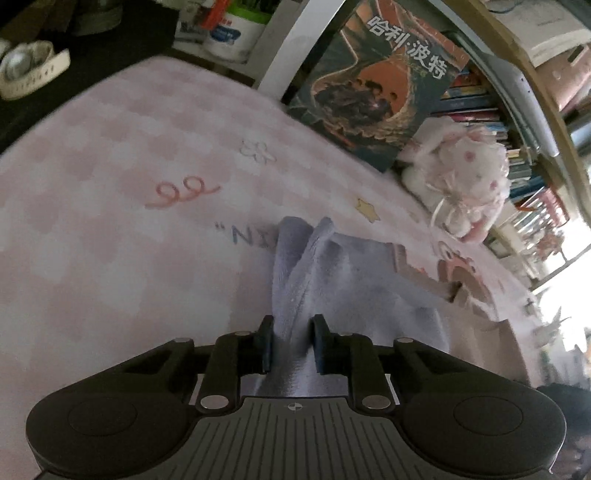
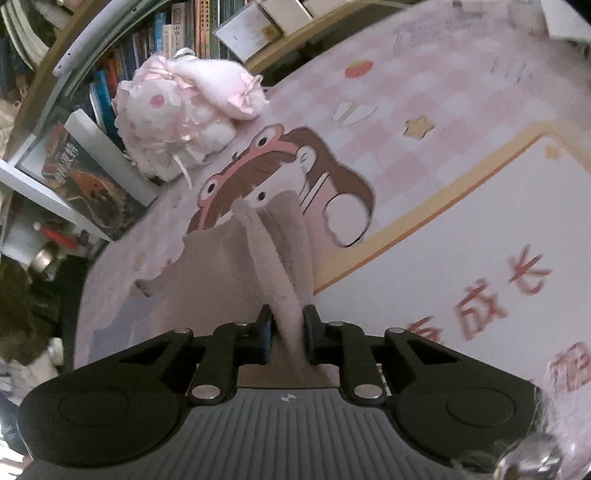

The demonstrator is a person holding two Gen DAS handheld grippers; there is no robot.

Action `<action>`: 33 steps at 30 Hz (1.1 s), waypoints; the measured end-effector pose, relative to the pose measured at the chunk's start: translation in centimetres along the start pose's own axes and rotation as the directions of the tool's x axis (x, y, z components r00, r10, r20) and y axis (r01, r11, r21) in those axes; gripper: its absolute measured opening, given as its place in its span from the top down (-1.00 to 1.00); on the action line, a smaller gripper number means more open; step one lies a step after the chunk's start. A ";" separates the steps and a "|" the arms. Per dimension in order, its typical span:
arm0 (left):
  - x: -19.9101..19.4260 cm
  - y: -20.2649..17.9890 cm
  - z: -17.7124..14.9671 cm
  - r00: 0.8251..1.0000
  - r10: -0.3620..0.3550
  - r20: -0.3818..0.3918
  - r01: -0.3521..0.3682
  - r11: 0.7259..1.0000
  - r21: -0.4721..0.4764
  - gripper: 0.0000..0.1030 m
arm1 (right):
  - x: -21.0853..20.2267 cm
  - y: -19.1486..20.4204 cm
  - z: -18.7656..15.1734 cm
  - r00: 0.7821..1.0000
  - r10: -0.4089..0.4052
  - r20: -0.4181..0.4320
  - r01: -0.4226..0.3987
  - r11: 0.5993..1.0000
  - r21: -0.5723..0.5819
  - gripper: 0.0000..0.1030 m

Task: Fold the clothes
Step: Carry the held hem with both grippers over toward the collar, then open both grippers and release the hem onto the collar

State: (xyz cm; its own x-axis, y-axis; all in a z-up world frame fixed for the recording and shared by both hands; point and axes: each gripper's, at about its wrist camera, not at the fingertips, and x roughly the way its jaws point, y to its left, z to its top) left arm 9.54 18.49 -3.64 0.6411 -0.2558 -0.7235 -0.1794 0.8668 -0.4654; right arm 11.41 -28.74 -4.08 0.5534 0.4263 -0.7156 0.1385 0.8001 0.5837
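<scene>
While a bunched edge of the fluffy pale lilac-pink garment [image 1: 295, 266] is pinched by the left gripper [image 1: 292, 345] and the right gripper [image 2: 287, 338], the fabric is stretched toward twelve o'clock over the pink printed surface [image 1: 110, 221].

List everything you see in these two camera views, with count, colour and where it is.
fluffy pale towel-like cloth: one, bluish-lilac in the left view, pinkish in the right; lying on the mat, bunched folds rising into both grippers.
pink checked cartoon-print mat: one, covering the surface.
white-and-pink plush toy: one, at the mat's far edge.
dark illustrated book: one, propped beside the plush.
row of shelved books: many, mixed colours, behind the plush.
white tub: one, far left background.
left gripper: black, shut on a cloth fold.
right gripper: black, shut on a cloth fold.
</scene>
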 end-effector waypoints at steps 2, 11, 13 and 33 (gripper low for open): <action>0.2 0.0 0.3 1.000 0.010 0.007 -0.010 1.000 0.018 0.62 | 0.4 0.5 -0.1 1.000 -0.003 0.014 0.003 1.000 -0.011 0.70; -0.5 -0.7 -0.1 0.997 0.058 0.055 -0.063 0.995 0.081 0.50 | 0.6 1.4 -0.2 0.999 -0.035 0.029 0.037 0.996 -0.085 0.43; -1.6 -1.5 -0.5 0.991 0.091 0.098 -0.102 0.989 0.105 0.35 | 0.1 1.8 -0.4 0.999 -0.028 0.037 0.032 0.992 -0.126 0.20; -6.1 -15.3 -12.7 0.954 0.200 0.222 -0.231 0.965 0.126 0.01 | -6.4 3.2 -4.4 0.998 -0.042 0.056 0.070 0.651 -0.756 -0.61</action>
State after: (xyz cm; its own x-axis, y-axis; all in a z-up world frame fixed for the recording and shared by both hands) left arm -1.11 1.32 1.42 0.7415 0.0239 -0.6705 -0.2275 0.9491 -0.2178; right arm 4.69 -27.09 0.68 0.5924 0.3676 -0.7169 -0.4916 0.8699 0.0398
